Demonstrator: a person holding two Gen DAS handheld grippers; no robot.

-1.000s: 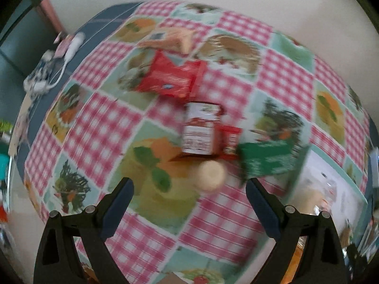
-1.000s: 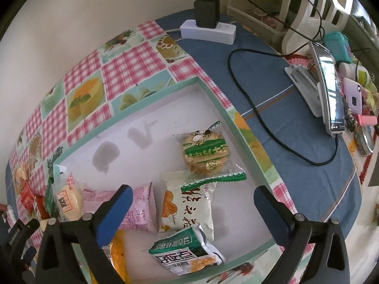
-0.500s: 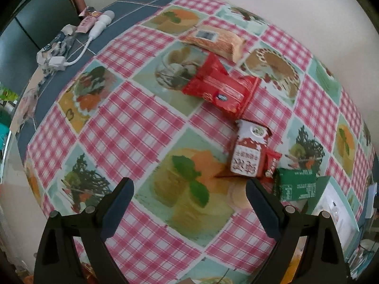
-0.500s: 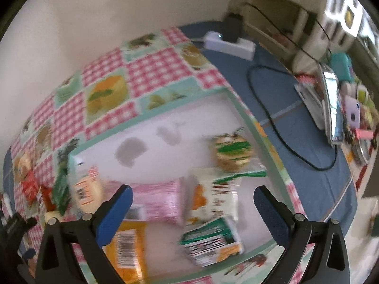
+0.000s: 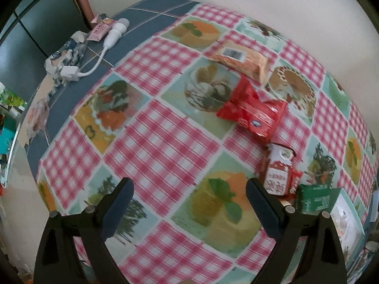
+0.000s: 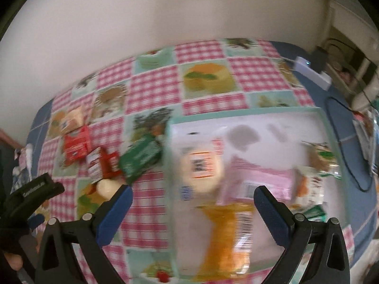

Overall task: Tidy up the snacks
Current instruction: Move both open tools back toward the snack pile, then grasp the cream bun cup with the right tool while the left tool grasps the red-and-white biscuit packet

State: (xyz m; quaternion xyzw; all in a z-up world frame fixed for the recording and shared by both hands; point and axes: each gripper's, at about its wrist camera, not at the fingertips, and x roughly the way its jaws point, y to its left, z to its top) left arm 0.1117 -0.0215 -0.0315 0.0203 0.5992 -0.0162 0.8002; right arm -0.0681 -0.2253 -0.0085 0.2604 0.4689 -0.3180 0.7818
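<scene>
Tablecloth [image 5: 165,146]: snacks [image 5: 253,113] beyond left gripper [image 5: 189,203]

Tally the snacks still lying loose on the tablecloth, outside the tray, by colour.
Tan: 1, the tan packet
Red: 3, the large red packet, the red-and-white packet and the small red packet beside it
Green: 1, the green packet
Cream: 1, the round cream bun
Total: 6
</scene>
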